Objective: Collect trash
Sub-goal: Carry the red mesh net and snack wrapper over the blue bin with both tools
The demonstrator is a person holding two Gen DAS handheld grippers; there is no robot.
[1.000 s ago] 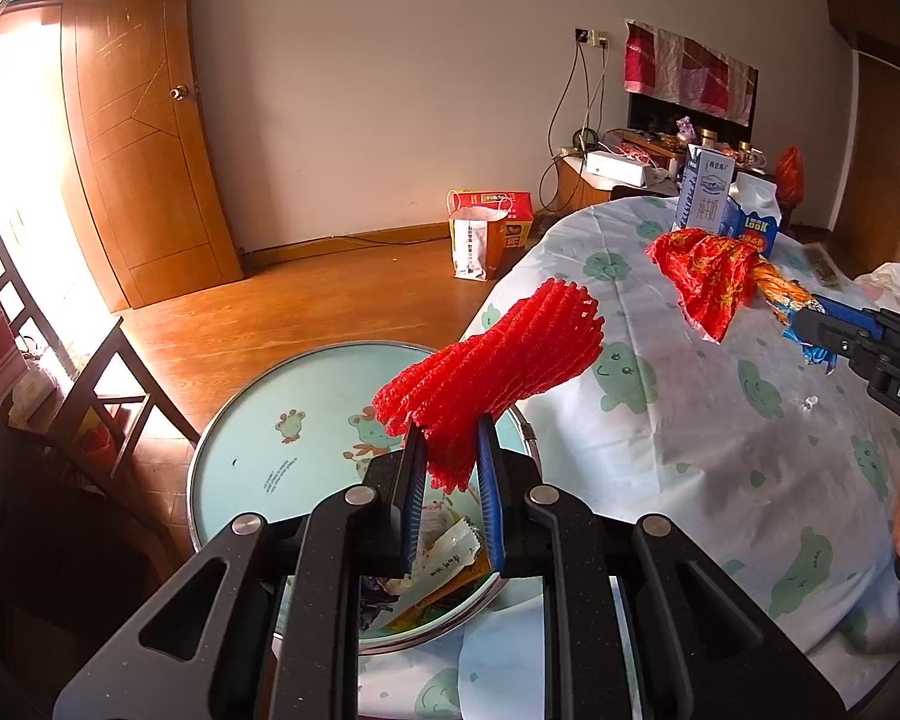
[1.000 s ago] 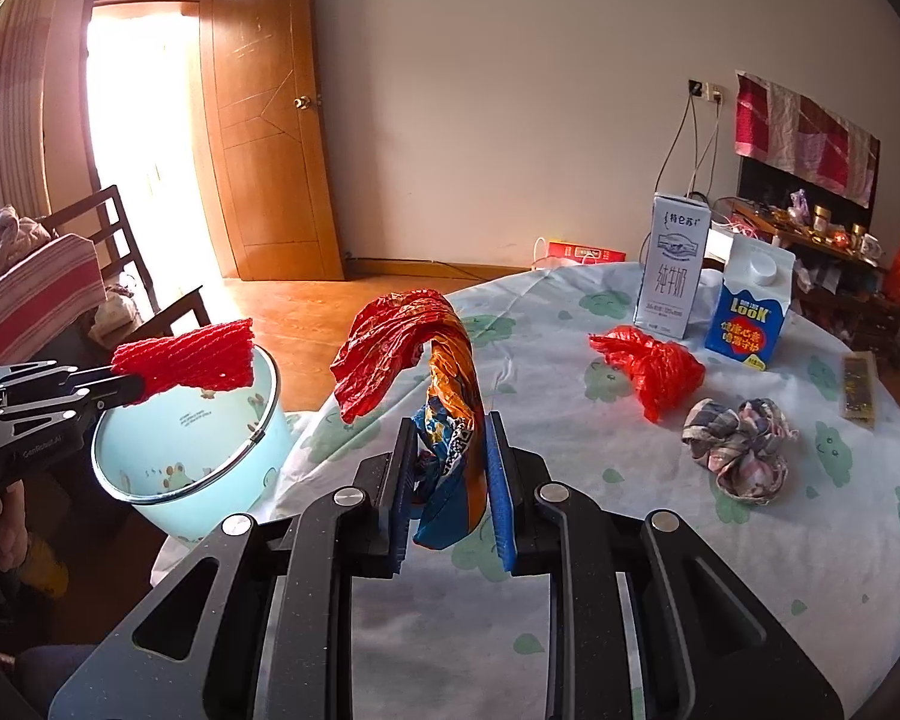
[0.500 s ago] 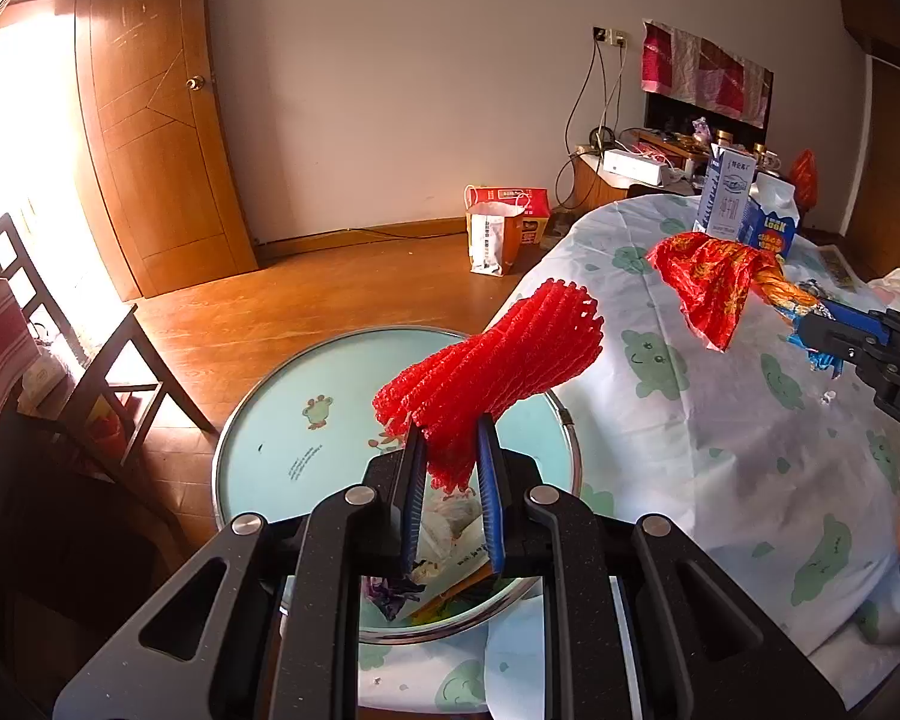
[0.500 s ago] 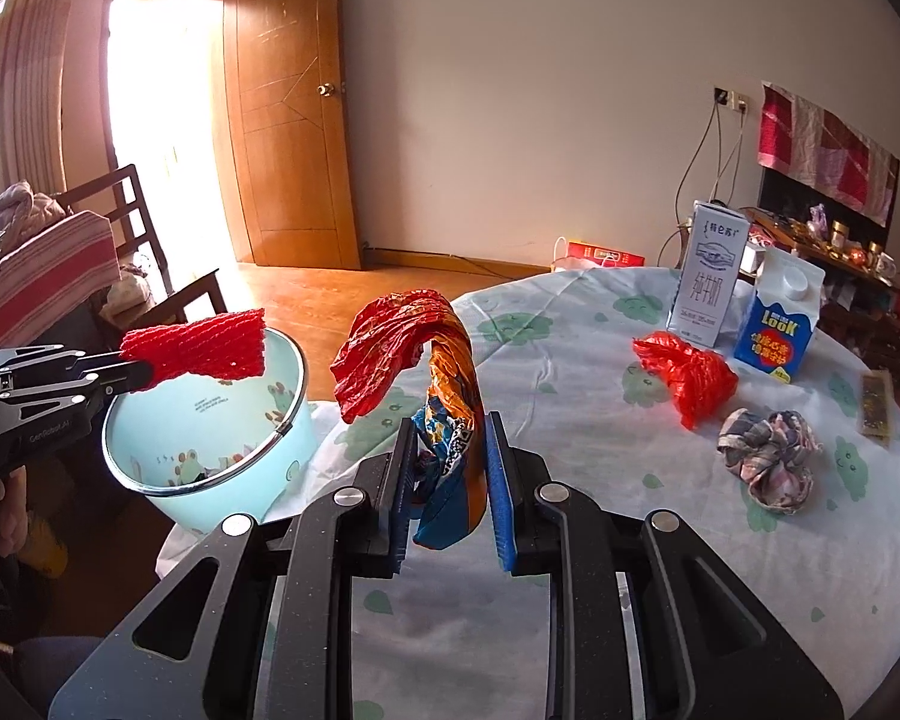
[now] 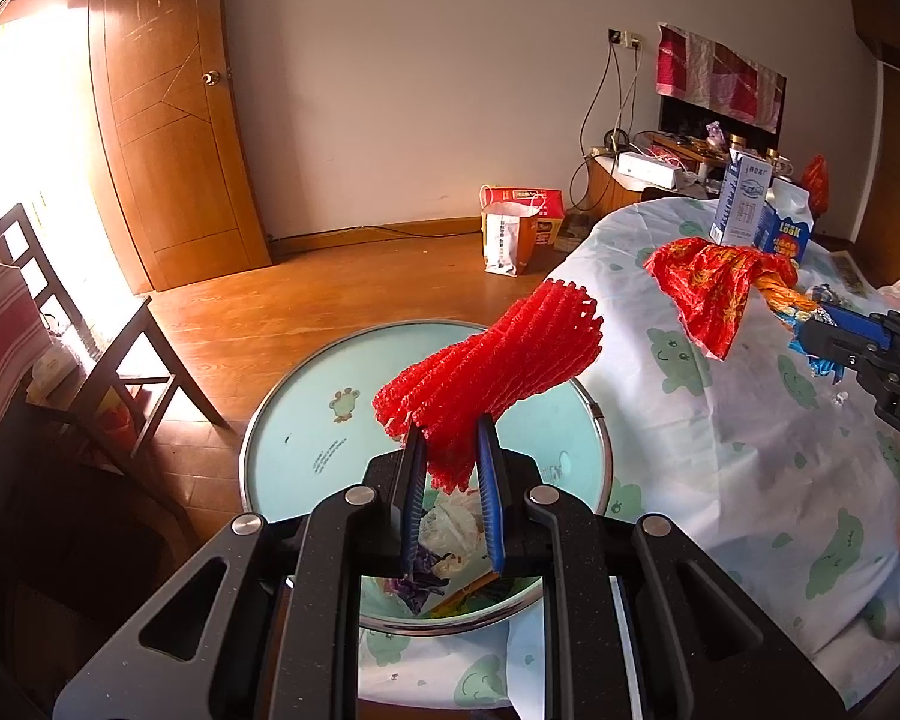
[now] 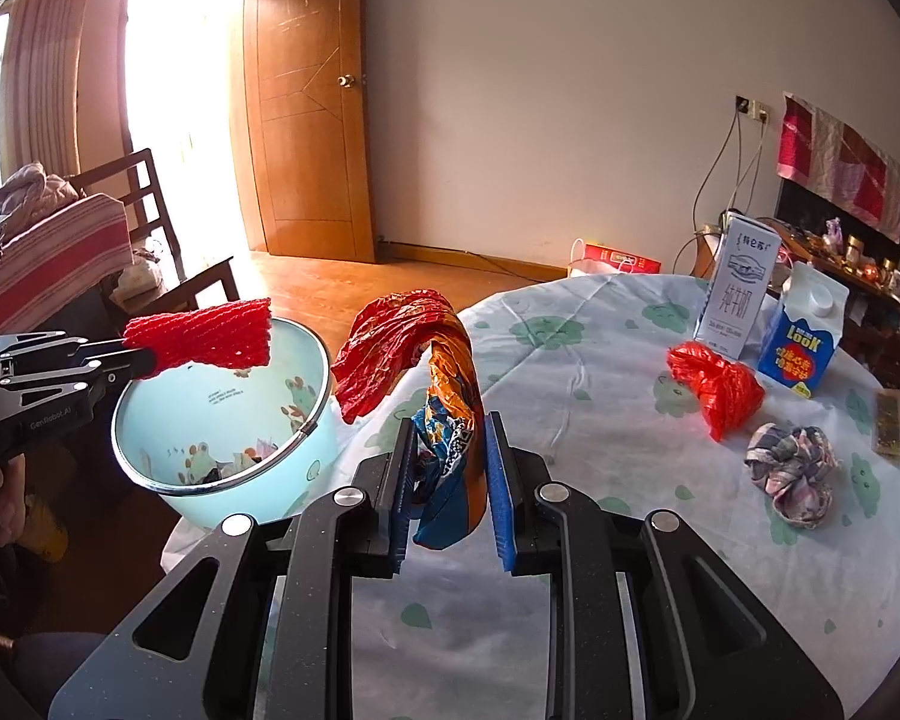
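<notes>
My left gripper [image 5: 449,450] is shut on a red foam net sleeve [image 5: 492,360], held over the pale blue bin [image 5: 306,420] that has wrappers at its bottom. In the right wrist view the same sleeve [image 6: 204,339] hangs above the bin [image 6: 150,414] at the left. My right gripper [image 6: 450,450] is shut on a twisted red, orange and blue snack wrapper [image 6: 438,360], raised above the table's left edge beside the bin. That wrapper [image 5: 714,288] also shows at the right of the left wrist view.
On the frog-print tablecloth [image 6: 600,396] lie a red plastic bag [image 6: 717,384] and a crumpled grey wrapper [image 6: 792,474], with two cartons [image 6: 768,312] standing behind. A wooden chair [image 5: 78,360] stands left of the bin; a paper bag [image 5: 507,234] sits on the floor.
Both grippers have drifted slightly with their loads, so the bin now sits more centrally under the net sleeve. Both grips are unchanged.
</notes>
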